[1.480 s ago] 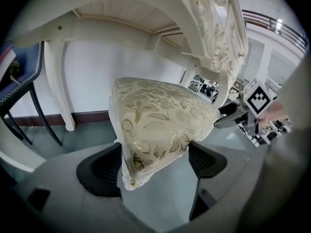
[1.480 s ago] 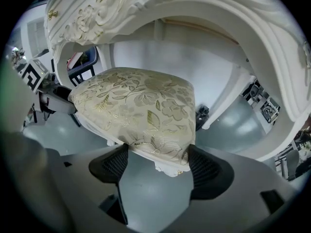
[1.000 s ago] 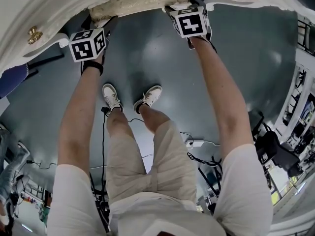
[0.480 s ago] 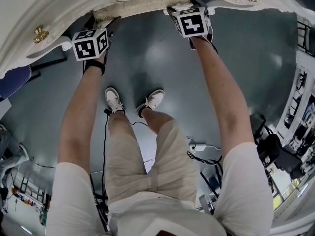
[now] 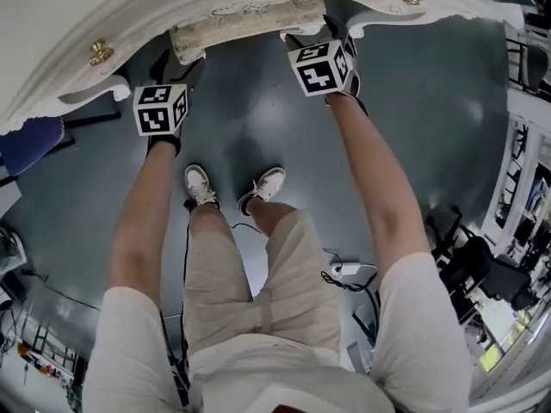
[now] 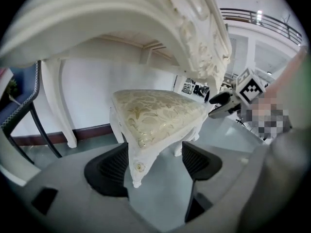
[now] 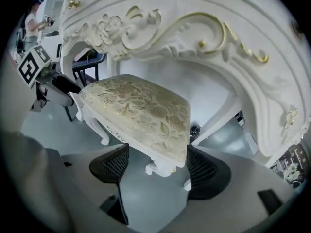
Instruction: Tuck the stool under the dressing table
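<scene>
The white carved stool [image 5: 245, 17] with a gold-patterned seat stands under the white dressing table [image 5: 103, 15], only its near edge showing in the head view. My left gripper [image 5: 172, 65] hangs just in front of the stool's left end. Its jaws have just been closing; the stool's near corner [image 6: 155, 113] shows in the gap, and the pads [image 6: 114, 166] do not press it. My right gripper [image 5: 317, 34] is at the stool's right end, open, with the seat corner [image 7: 141, 110] framed between its pads [image 7: 201, 166]. The table's gilded apron [image 7: 194, 28] arches above.
The person's legs and white shoes [image 5: 198, 183] stand on the dark grey floor behind the grippers. A blue chair [image 5: 30, 136] is at the left beside the table. Cables and a power strip [image 5: 353, 272] lie near the feet. Racks and gear crowd the right edge [image 5: 516, 231].
Both grippers have drawn back from the stool toward the person, the left one more. The stool stays under the table.
</scene>
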The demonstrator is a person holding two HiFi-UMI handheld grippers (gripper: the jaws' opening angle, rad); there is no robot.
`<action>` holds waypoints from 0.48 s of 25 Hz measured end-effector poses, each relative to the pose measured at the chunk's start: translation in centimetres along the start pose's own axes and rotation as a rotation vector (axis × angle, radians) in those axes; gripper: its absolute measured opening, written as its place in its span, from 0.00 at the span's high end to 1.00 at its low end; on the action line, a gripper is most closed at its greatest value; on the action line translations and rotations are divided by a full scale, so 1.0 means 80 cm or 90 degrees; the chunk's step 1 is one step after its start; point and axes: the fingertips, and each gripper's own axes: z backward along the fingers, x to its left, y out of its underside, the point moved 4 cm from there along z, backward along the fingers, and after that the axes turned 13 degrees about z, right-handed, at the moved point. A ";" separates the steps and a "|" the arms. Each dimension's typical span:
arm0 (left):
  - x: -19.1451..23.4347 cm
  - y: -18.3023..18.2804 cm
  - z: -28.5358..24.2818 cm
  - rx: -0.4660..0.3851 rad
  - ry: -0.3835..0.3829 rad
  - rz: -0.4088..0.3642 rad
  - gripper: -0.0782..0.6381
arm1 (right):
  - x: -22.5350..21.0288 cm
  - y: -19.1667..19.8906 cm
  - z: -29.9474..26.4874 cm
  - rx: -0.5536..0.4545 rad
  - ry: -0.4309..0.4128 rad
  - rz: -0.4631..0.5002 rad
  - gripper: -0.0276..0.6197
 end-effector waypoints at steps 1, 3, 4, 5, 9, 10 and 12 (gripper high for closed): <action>-0.006 0.005 0.015 -0.004 0.007 0.003 0.40 | 0.002 0.001 0.010 0.004 0.001 -0.005 0.39; -0.022 0.007 0.041 -0.006 0.028 0.009 0.42 | 0.000 0.003 0.030 0.014 0.004 -0.035 0.42; -0.031 0.004 0.053 -0.005 0.040 0.004 0.44 | -0.001 0.002 0.040 0.019 0.007 -0.053 0.44; -0.041 0.000 0.065 -0.005 0.053 -0.005 0.44 | -0.001 0.001 0.051 0.025 0.011 -0.065 0.47; -0.081 -0.030 0.130 -0.024 0.090 -0.022 0.47 | 0.009 -0.005 0.117 0.044 0.025 -0.066 0.55; -0.089 -0.042 0.147 -0.033 0.095 -0.022 0.49 | 0.010 -0.009 0.136 0.043 0.026 -0.075 0.58; -0.101 -0.066 0.183 -0.053 0.103 -0.023 0.53 | 0.013 -0.020 0.174 0.037 0.019 -0.107 0.62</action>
